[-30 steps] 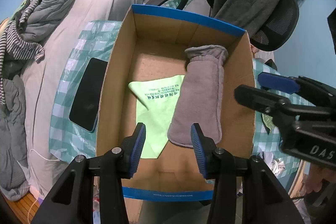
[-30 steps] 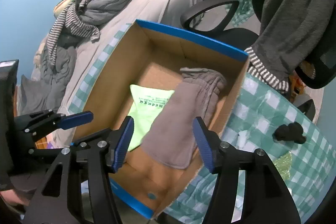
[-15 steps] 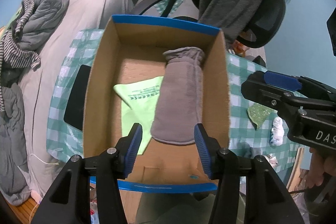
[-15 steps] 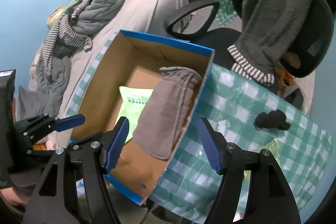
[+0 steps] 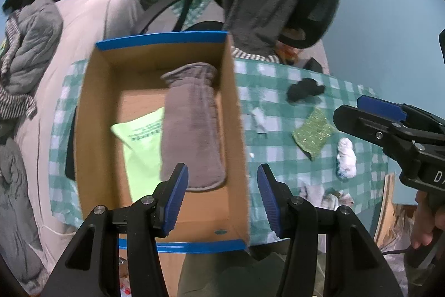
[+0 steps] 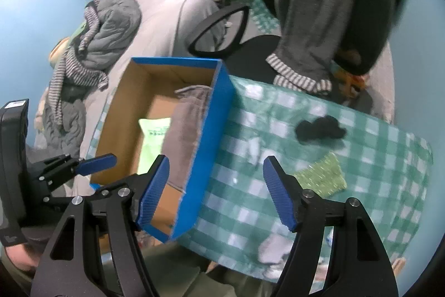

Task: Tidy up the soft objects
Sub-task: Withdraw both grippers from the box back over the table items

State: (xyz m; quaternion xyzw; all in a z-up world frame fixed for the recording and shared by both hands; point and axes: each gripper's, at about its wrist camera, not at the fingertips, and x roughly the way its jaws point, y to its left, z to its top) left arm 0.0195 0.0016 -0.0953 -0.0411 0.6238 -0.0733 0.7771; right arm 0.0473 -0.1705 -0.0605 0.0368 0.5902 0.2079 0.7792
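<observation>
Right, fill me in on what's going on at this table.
A person is sorting soft things into a cardboard box with two handheld grippers. A grey cloth and a light green one already lie inside. The left gripper and right gripper are both open and empty, their jaws having just widened. A black bundle, a green knit piece and a white bundle lie loose on the checked tablecloth.

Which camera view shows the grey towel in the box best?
The left wrist view: the grey towel lies there in full length inside the box. In the right wrist view the box's blue wall hides part of it.
</observation>
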